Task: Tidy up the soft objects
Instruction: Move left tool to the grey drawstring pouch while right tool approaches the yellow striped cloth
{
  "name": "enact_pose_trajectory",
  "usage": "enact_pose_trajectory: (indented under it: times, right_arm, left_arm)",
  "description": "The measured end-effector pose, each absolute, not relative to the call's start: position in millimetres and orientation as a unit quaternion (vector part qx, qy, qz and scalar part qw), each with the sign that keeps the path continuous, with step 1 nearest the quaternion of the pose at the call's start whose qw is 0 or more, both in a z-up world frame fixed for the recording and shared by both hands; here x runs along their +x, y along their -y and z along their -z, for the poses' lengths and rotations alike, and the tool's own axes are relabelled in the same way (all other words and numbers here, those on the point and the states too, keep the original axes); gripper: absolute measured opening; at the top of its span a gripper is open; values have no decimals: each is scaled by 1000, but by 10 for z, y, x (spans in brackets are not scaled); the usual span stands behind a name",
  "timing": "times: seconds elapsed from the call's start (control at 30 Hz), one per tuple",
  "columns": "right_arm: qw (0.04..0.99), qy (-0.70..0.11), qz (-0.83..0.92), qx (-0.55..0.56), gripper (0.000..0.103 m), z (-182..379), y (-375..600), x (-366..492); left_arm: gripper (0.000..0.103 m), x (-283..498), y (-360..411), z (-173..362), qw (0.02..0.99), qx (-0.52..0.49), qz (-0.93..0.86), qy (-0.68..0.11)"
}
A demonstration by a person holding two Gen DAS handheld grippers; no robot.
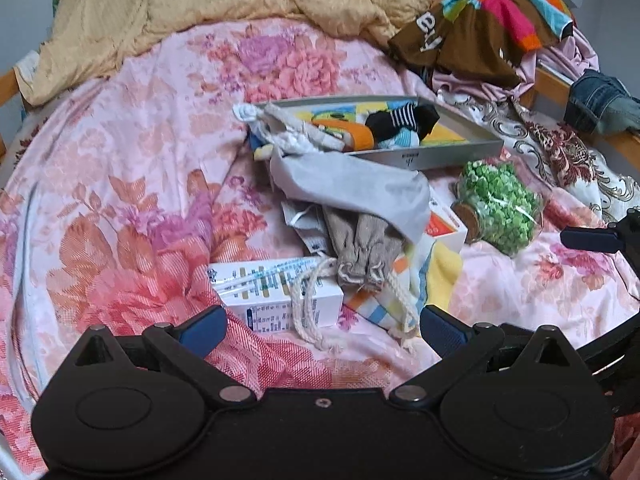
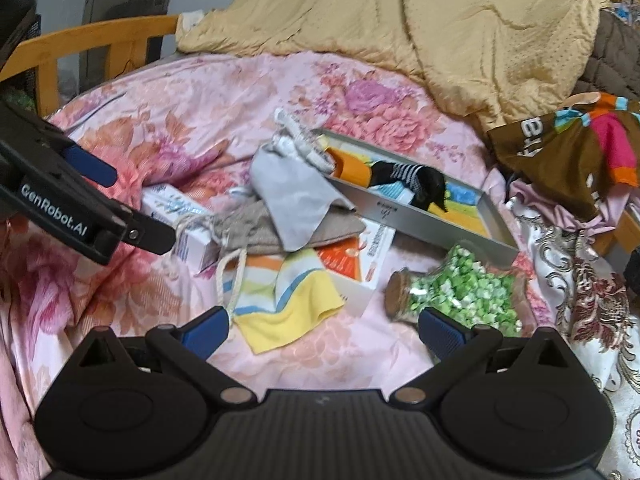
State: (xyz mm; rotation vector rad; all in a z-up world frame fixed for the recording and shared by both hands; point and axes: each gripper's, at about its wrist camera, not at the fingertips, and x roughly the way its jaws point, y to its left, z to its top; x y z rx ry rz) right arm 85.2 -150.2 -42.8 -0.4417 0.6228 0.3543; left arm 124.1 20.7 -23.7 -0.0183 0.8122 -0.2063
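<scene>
You see a corked glass jar [image 2: 460,296] of green bits lying on its side on the floral bedsheet [image 2: 208,92], a white printed carton [image 1: 276,292], an orange-and-white box [image 2: 362,256], a wooden bed rail [image 2: 80,46] behind.

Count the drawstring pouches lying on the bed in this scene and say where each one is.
2. The grey pouch leans off the tray's left end, and the beige pouch lies partly under it. More may be hidden in the pile.
</scene>
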Motion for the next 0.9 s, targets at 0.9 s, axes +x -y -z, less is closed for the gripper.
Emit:
enact_pose_trajectory:
  times: [0.9]
  right_arm:
    - [864,-339,-219,-300,102,968,1173,1357]
  left_arm:
    - [102,1770,-195,420,903,27,154,-399]
